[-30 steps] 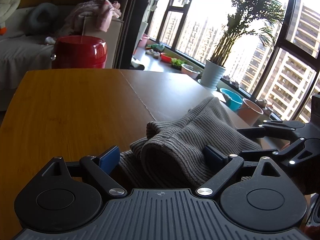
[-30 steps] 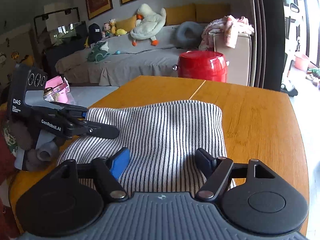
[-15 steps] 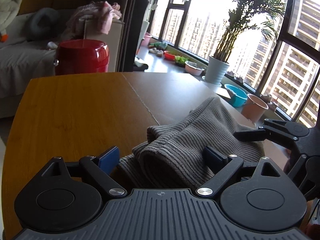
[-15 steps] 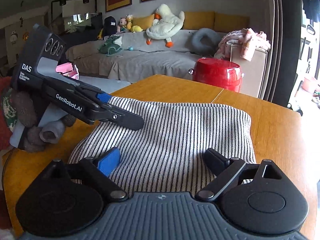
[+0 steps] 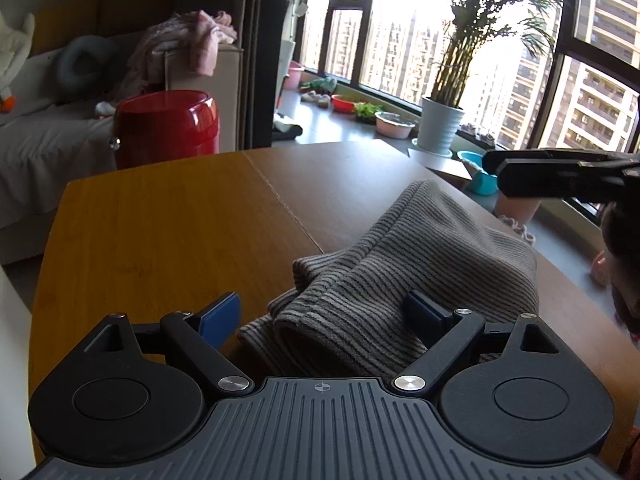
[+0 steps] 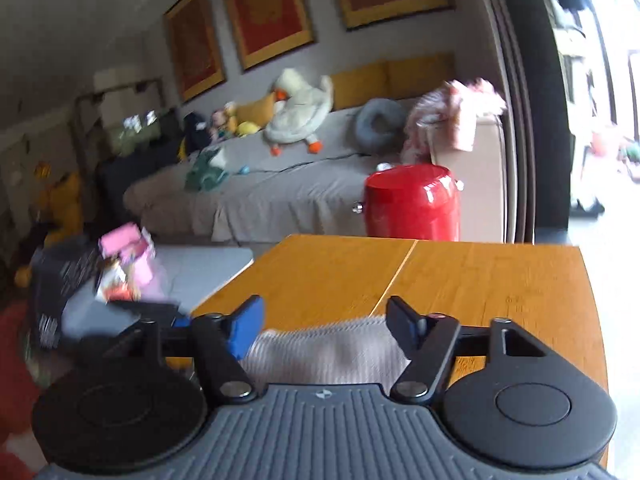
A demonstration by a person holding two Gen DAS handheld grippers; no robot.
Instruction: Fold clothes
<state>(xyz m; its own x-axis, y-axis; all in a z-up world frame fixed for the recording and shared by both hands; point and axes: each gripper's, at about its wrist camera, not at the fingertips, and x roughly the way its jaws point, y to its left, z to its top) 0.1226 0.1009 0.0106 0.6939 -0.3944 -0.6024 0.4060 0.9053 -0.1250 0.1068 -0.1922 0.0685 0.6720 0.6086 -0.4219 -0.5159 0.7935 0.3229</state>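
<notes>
One garment on my list: a striped knit sweater (image 5: 404,276), soft ribbed weave, grey and pale lines, folded into a thick rounded bundle with a cuff-like rolled end toward my left gripper (image 5: 320,314). It lies on the wooden table (image 5: 168,232), at the near edge toward the window-side corner. Table: smooth bamboo-toned boards, centre seam, rounded corners; the far half and the sofa-side edge are bare, giving me room to move. Left gripper: released, blue-padded fingers (image 5: 222,316) spread either side of the bundle's end, holding nothing. Right gripper (image 6: 324,322): likewise spread wide and empty, above the sweater's near hem; this view is blurred. Red glossy cylindrical bin (image 5: 166,128) stands beyond the far edge.
</notes>
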